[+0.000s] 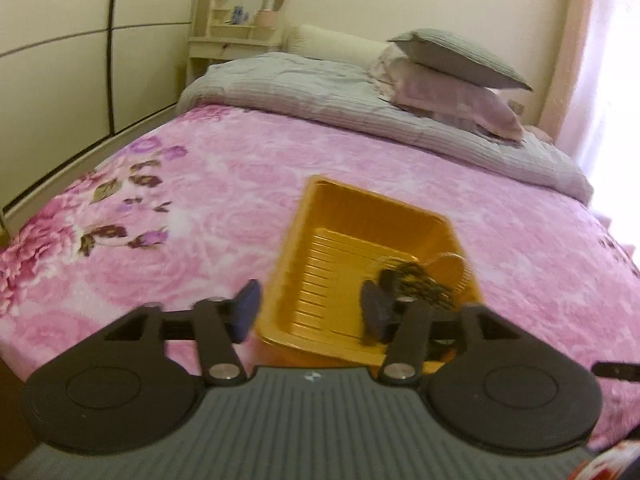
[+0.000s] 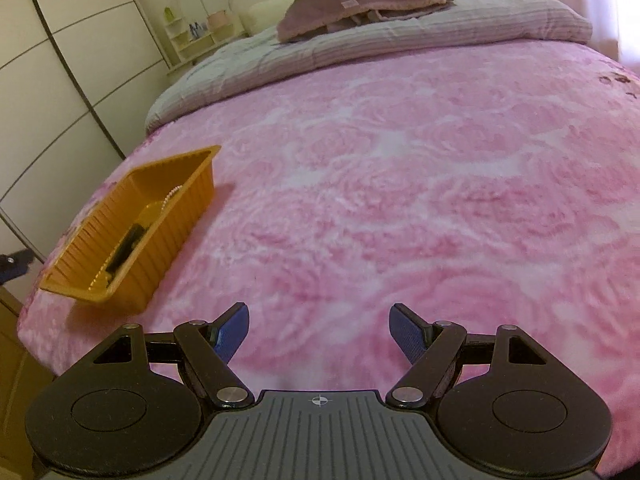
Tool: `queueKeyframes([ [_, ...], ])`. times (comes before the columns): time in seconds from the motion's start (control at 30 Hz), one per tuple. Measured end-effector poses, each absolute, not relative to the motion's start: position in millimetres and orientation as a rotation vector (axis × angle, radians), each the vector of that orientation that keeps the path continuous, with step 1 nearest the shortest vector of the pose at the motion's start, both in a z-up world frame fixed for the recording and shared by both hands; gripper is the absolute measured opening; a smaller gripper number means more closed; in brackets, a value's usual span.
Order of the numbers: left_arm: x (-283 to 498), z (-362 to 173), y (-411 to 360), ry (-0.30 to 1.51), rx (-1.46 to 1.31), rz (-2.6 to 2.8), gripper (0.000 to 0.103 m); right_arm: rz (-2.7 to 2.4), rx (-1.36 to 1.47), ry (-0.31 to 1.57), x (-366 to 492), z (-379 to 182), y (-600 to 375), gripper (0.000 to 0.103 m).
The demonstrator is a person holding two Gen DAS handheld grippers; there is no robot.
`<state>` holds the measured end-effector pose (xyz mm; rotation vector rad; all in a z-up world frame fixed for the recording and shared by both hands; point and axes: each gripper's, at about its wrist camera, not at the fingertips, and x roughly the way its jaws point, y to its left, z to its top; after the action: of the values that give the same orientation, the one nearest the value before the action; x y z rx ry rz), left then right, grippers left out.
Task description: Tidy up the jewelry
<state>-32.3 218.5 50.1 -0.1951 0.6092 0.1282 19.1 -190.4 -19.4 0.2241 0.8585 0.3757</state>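
The left gripper (image 1: pixel 308 312) is hovering with its jaws spread wide and holding nothing, straddling the near left wall of the orange plastic tray (image 1: pixel 320 204) on the bed (image 1: pixel 200 184). Just ahead to its right, the dark jewelry pile (image 1: pixel 416 284) is lying in the tray's right corner. The right gripper (image 2: pixel 320 332), also wide and empty, is sitting well apart, the tray (image 2: pixel 188 208) lying off to its left with its long axis running away from it; the left is clearly nearer.

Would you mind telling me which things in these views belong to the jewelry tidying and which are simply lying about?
Belongs to the job:
- orange tray
- dark jewelry piece in the tray
- pearl strand in the tray
- left gripper, open
- right gripper, open

Just lying about:
- stacked pillows
- grey quilt
- pink blanket
- small shelf
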Motion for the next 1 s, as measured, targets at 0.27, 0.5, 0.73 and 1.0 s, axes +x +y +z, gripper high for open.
queueKeyframes([
  [0.27,-35,31,143,0.703,-0.100,0.065,0.103,0.337,0.157,0.850,19,-6,-173,0.077],
  [0.5,-30,13,102,0.776,-0.076,0.033,0.103,0.307,0.119,0.855,18,-6,-170,0.077],
  [0.73,-18,1,82,0.862,-0.135,0.044,0.103,0.310,0.113,0.879,14,-3,-171,0.084],
  [1.0,-18,-8,70,0.923,-0.100,0.076,0.102,0.322,0.076,0.922,10,-8,-170,0.084],
])
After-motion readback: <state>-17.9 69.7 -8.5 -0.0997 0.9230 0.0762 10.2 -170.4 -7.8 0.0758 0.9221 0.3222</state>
